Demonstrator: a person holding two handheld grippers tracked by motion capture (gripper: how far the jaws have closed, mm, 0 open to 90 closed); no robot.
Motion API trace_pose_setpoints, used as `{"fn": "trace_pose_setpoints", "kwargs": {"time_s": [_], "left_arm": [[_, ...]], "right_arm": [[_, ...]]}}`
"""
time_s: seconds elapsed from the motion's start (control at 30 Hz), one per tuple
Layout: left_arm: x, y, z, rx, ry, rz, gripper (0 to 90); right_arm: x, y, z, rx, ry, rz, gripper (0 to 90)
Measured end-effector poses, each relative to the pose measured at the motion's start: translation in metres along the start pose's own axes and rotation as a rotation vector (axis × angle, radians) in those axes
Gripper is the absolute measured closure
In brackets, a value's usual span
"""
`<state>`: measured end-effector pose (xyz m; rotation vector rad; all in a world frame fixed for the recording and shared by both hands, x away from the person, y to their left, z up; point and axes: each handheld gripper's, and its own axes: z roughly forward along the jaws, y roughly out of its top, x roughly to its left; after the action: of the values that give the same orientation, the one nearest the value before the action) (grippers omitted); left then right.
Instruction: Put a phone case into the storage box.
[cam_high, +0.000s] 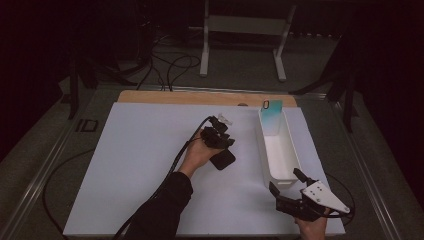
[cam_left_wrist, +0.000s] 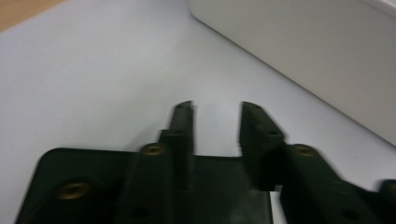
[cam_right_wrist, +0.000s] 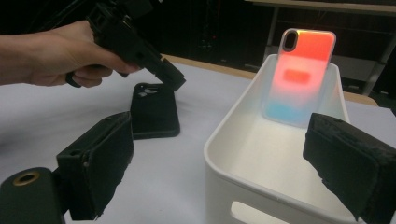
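A: Which colours mark the phone cases beside the bin (cam_high: 276, 150)?

B: The bin is plain white. The case (cam_right_wrist: 299, 77) leaning at its far end is iridescent, red-orange above and pale blue below. The case (cam_right_wrist: 154, 110) lying left of the bin is matt black.

A: And the surface under the bin?

B: A pale lilac-white board (cam_high: 140, 170), with a tan wooden strip (cam_high: 200, 97) along its far edge.

Black phone case (cam_right_wrist: 154, 111): matt, smooth, looks like soft plastic or rubber.
Second phone case (cam_right_wrist: 301, 77) in bin: glossy, colour-shifting sheen, clear rim.
Bin (cam_right_wrist: 243, 135): white plastic, smooth, slight sheen.
Table top (cam_high: 140, 165): pale sheet, matt, smooth; bare wood strip (cam_high: 200, 98) at far edge.
Left gripper (cam_left_wrist: 216, 122): black hard plastic, matt, brass-coloured inserts.
Right gripper (cam_right_wrist: 219, 163): pads (cam_right_wrist: 343, 161) black, rough, foam-like.
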<state>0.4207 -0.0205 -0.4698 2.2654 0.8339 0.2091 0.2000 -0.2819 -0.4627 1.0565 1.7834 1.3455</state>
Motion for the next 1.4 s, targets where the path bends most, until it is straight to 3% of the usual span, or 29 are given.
{"fn": "trace_pose_setpoints", "kwargs": {"time_s": [0.1, 0.17, 0.5, 0.77, 1.4], "left_arm": [[-0.001, 0.000, 0.005, 0.007, 0.008, -0.010, 86.8], [-0.001, 0.000, 0.008, 0.007, 0.010, -0.014, 89.8], [-0.007, -0.004, 0.028, 0.051, -0.007, -0.014, 90.0], [-0.011, -0.010, 0.045, 0.087, -0.013, -0.043, 90.0], [-0.013, -0.014, 0.045, 0.111, -0.002, -0.033, 89.7]], "right_arm": [[0.000, 0.000, 0.000, -0.002, -0.001, 0.002, 8.7], [0.000, 0.000, -0.001, -0.002, -0.002, 0.003, 8.7], [0.000, 0.000, -0.001, -0.006, -0.002, 0.005, 8.7], [-0.001, 0.000, -0.002, -0.008, -0.004, 0.006, 8.8], [-0.001, 0.000, -0.002, -0.008, -0.006, 0.006, 8.7]]}}
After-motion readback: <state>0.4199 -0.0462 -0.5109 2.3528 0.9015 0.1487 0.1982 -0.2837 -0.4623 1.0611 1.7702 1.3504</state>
